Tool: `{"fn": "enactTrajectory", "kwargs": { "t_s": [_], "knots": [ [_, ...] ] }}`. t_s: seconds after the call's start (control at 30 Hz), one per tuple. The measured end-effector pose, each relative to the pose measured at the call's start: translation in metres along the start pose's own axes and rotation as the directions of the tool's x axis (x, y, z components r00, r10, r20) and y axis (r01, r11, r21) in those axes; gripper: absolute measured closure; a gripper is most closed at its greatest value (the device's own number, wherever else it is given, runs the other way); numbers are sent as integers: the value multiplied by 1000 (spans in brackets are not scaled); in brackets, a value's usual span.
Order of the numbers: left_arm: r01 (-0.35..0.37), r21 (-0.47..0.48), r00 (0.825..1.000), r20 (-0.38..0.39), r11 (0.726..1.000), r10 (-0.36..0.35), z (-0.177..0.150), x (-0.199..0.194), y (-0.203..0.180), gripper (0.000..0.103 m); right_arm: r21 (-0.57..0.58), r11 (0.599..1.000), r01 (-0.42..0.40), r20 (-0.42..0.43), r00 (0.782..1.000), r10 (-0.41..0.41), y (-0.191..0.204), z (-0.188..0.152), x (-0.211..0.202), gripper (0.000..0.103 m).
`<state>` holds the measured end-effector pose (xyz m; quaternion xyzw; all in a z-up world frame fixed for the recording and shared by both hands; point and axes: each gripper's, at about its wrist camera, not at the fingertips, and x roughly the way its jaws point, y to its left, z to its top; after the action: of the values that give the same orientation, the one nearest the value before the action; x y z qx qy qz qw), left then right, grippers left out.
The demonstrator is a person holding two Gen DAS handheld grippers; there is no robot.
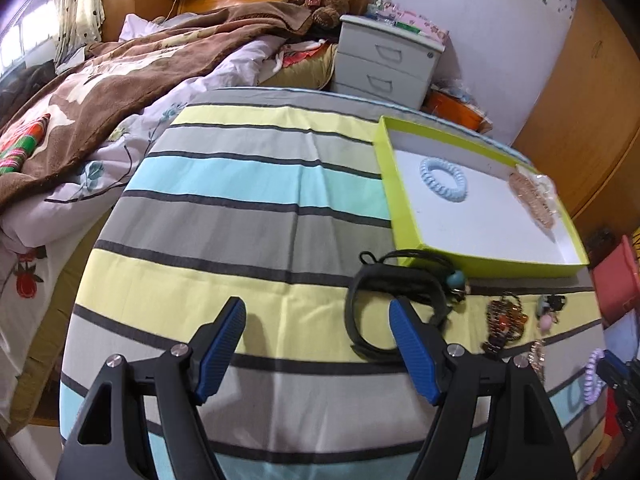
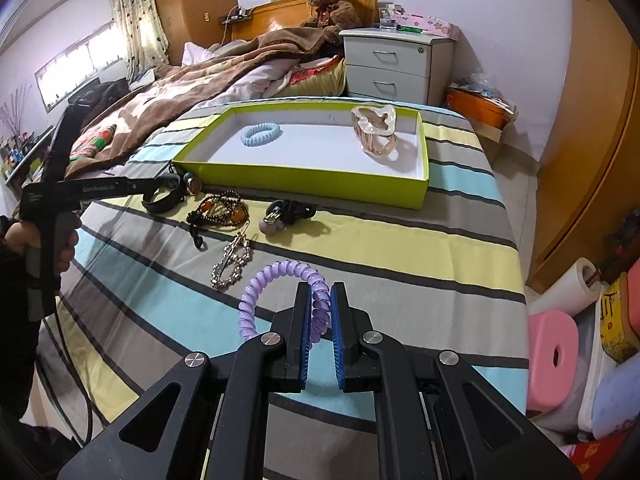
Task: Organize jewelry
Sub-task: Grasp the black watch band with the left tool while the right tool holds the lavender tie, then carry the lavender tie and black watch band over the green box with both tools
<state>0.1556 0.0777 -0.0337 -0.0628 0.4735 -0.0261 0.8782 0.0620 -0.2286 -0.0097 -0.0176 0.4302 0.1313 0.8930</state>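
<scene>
My right gripper [image 2: 320, 294] is shut on a purple spiral hair tie [image 2: 276, 280] and holds it just above the striped cloth. A lime-green tray [image 2: 422, 148] at the back holds a blue spiral hair tie [image 2: 261, 135] and a clear pink hair clip [image 2: 374, 130]. My left gripper [image 1: 318, 310] is open, its right finger beside a black band [image 1: 400, 304]. In front of the tray lie the black band [image 2: 162, 196], a dark bead bracelet [image 2: 218, 210], a silver chain [image 2: 232, 262] and a black charm piece [image 2: 286, 214].
The striped cloth [image 1: 240, 208] covers a table next to a bed with a brown blanket [image 1: 120, 80]. A grey drawer unit [image 2: 394, 66] stands behind. A pink stool [image 2: 554, 354] and boxes sit on the floor at the right.
</scene>
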Motion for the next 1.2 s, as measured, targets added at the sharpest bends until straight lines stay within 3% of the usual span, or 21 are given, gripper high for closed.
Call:
{"fn": "enactTrajectory", "kwargs": {
  "t_s": [0.37, 0.57, 0.67, 0.8, 0.87, 0.97, 1.2],
  "knots": [
    [-81, 99, 997, -9, 992, 83, 0, 14, -20, 29, 16, 1000, -12, 4, 1000, 12, -1, 3, 4, 93],
    [-71, 129, 997, -2, 989, 72, 1, 11, -28, 51, 31, 999, -19, 4, 1000, 19, -5, 2, 7, 93],
    [-67, 134, 998, -1, 989, 68, 1, 9, -30, 72, 38, 999, -20, 6, 1000, 20, -6, 2, 7, 93],
    [-66, 117, 998, 2, 991, 67, 1, 8, -27, 82, 43, 999, -20, 11, 1000, 20, -7, 2, 7, 93],
    [-63, 105, 998, 7, 993, 62, 0, 7, -24, 92, 45, 999, -21, 14, 1000, 20, -8, 2, 6, 93],
    [-52, 88, 999, 10, 995, 51, 0, 7, -21, 97, 50, 999, -21, 16, 1000, 20, -9, 1, 6, 93],
    [-46, 68, 999, 27, 997, 44, -2, 1, -20, 97, 54, 998, -20, 23, 1000, 19, -10, 0, 4, 93]
  ]
}}
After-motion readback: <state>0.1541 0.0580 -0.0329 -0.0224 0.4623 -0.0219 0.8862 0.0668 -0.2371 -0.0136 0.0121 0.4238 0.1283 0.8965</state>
